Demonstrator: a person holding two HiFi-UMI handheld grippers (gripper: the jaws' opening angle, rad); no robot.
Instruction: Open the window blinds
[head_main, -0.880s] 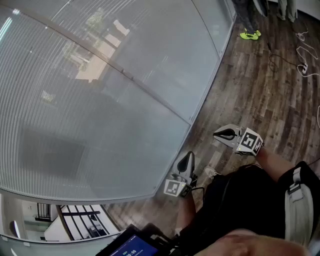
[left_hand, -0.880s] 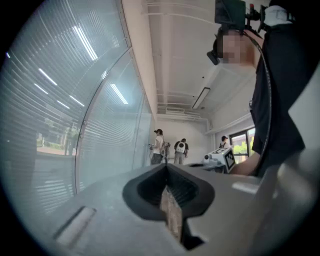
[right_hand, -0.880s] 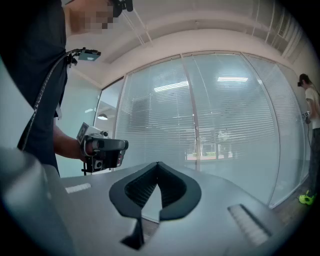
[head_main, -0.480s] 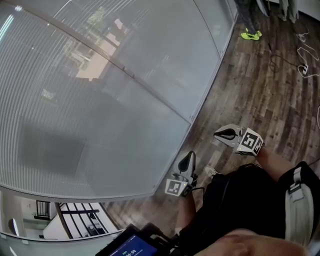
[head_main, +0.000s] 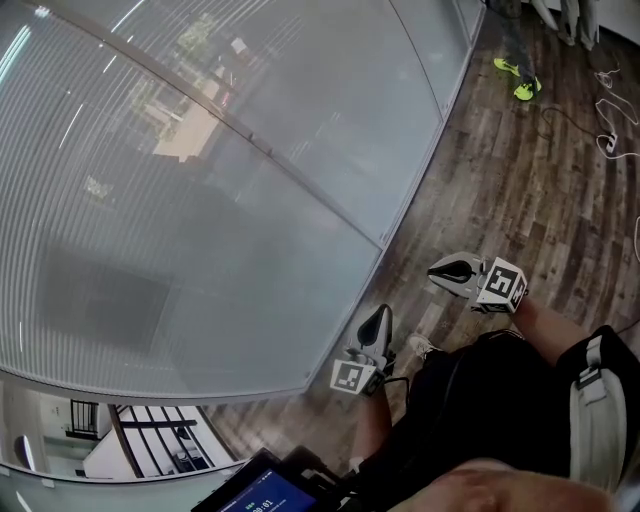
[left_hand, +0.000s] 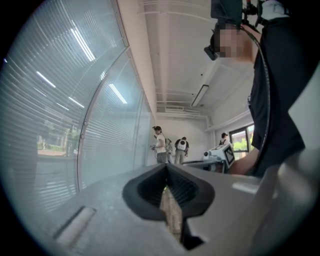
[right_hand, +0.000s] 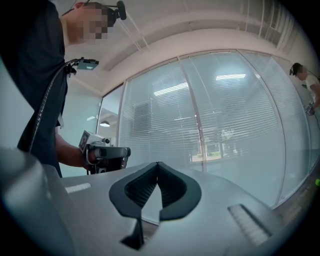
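The window blinds (head_main: 200, 180) hang lowered behind tall glass panes, slats near flat, and fill the upper left of the head view. They also show in the left gripper view (left_hand: 65, 125) and the right gripper view (right_hand: 220, 115). My left gripper (head_main: 376, 318) is held low near the window's foot, its jaws shut with nothing between them. My right gripper (head_main: 440, 268) hovers a little farther right over the wooden floor, also shut and empty. Neither gripper touches the blinds or the glass.
A vertical frame post (right_hand: 197, 120) divides the panes. Dark wooden floor (head_main: 520, 190) stretches right, with loose cables (head_main: 610, 110) on it. A person's yellow shoes (head_main: 516, 80) stand far back. Several people (left_hand: 167, 147) stand down the room.
Both grippers stay where they were. The person with yellow shoes at the far end has stepped a little to the right.
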